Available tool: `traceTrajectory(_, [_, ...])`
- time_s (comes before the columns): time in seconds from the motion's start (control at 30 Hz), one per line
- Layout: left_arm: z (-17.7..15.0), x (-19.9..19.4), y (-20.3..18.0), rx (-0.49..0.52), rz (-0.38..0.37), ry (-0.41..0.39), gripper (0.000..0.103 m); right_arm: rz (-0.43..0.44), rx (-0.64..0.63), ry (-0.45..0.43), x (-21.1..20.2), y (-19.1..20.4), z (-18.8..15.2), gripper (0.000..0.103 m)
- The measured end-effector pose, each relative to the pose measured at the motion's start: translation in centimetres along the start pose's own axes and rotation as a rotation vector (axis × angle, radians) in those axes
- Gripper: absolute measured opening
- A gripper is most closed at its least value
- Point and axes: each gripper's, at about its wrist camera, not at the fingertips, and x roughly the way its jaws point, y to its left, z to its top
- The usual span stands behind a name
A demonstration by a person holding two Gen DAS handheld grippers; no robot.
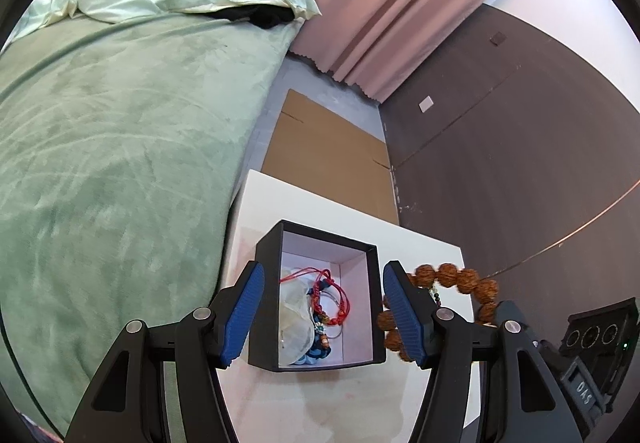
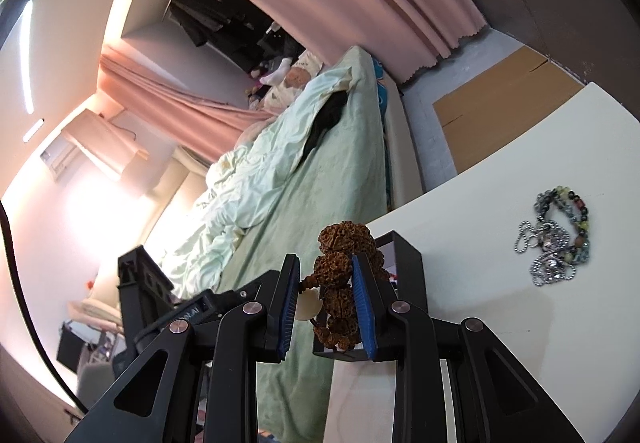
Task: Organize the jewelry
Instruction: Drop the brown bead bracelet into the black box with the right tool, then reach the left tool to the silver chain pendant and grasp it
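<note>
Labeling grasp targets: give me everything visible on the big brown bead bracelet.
The brown bead bracelet is a loop of large, round, deeply wrinkled reddish-brown beads, seed- or nut-like in look, with a few small beads and a pale pendant-like piece beside them. It hangs bunched between the blue pads of the right tongs, which are shut on it. In the left wrist view it curves in an arc just right of the open black box, above the white table. Whether it touches the box cannot be told.
</note>
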Motion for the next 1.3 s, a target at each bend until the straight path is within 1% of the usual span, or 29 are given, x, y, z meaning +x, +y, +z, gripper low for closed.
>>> traceTrajectory(0.13, [0.2, 0.0, 0.3, -0.009, -0.001, -0.001, 0.063, -0.033, -0.029, 0.016, 1.2, 0.6, -0.3, 0.028])
traceTrajectory(0.17, [0.3, 0.0, 0.3, -0.011, 0.001, -0.001, 0.063, -0.033, -0.029, 0.026, 1.6, 0.8, -0.4, 0.03])
traceTrajectory(0.2, [0.3, 0.0, 0.4, -0.012, 0.002, -0.002, 0.063, -0.022, -0.024, 0.043, 2.1, 0.7, -0.5, 0.03])
traceTrajectory(0.23, [0.3, 0.0, 0.4, -0.013, 0.003, -0.002, 0.063, -0.001, -0.015, 0.067, 2.6, 0.9, -0.5, 0.035])
traceTrajectory(0.27, [0.4, 0.1, 0.4, -0.014, 0.004, -0.001, 0.063, 0.025, -0.003, 0.094, 3.0, 0.8, -0.6, 0.046])
traceTrajectory(0.3, [0.4, 0.1, 0.5, -0.014, 0.005, -0.001, 0.063, 0.04, 0.008, 0.107, 3.3, 0.7, -0.8, 0.05])
traceTrajectory(0.33, [0.4, 0.1, 0.5, -0.014, 0.007, -0.002, 0.063, 0.039, 0.011, 0.105, 3.3, 0.6, -0.8, 0.054])
traceTrajectory(0.43, [0.4, 0.1, 0.5, -0.018, 0.006, -0.003, 0.063, 0.012, 0.015, 0.09, 2.6, 0.1, -0.6, 0.054])
traceTrajectory(0.53, [0.3, 0.3, 0.1, -0.012, 0.004, -0.001, 0.063, -0.017, 0.013, 0.057, 1.3, -0.2, -0.3, 0.054])
traceTrajectory(0.63, [0.0, 0.6, -0.7, 0.012, -0.002, 0.007, 0.063, -0.073, -0.011, 0.025, -0.5, -0.3, 0.0, 0.054])
traceTrajectory(0.73, [-0.5, 0.9, -2.0, 0.046, -0.01, 0.014, 0.063, -0.099, -0.008, 0.008, -1.9, -0.8, 0.6, 0.054])
traceTrajectory(0.8, [-0.8, 1.2, -2.9, 0.071, -0.013, 0.014, 0.063, -0.137, 0.004, -0.012, -3.1, -1.6, 1.0, 0.054])
traceTrajectory(0.83, [-1.0, 1.3, -3.3, 0.086, -0.014, 0.014, 0.063, -0.181, 0.011, -0.033, -3.9, -2.1, 1.1, 0.054])
traceTrajectory(0.9, [-1.3, 1.6, -4.1, 0.11, -0.016, 0.016, 0.063, -0.222, 0.028, -0.06, -5.0, -3.0, 1.5, 0.054])
traceTrajectory(1.03, [-2.1, 2.1, -5.7, 0.159, -0.023, 0.027, 0.063, -0.209, 0.114, -0.088, -7.2, -5.5, 2.0, 0.055])
traceTrajectory(1.1, [-2.4, 2.6, -6.6, 0.188, -0.027, 0.036, 0.063, -0.223, 0.128, -0.087, -7.7, -6.2, 2.1, 0.055])
traceTrajectory(1.13, [-2.7, 2.9, -7.2, 0.207, -0.029, 0.041, 0.063, -0.234, 0.134, -0.084, -7.9, -6.6, 2.1, 0.056])
traceTrajectory(1.2, [-3.1, 3.3, -8.1, 0.236, -0.034, 0.049, 0.063, -0.243, 0.148, -0.082, -8.2, -7.1, 2.2, 0.063])
traceTrajectory(1.27, [-3.7, 3.8, -9.3, 0.273, -0.042, 0.065, 0.063, -0.246, 0.169, -0.088, -8.7, -7.7, 2.1, 0.074])
traceTrajectory(1.3, [-4.0, 4.0, -9.8, 0.287, -0.045, 0.069, 0.063, -0.247, 0.177, -0.091, -8.8, -7.9, 2.1, 0.075])
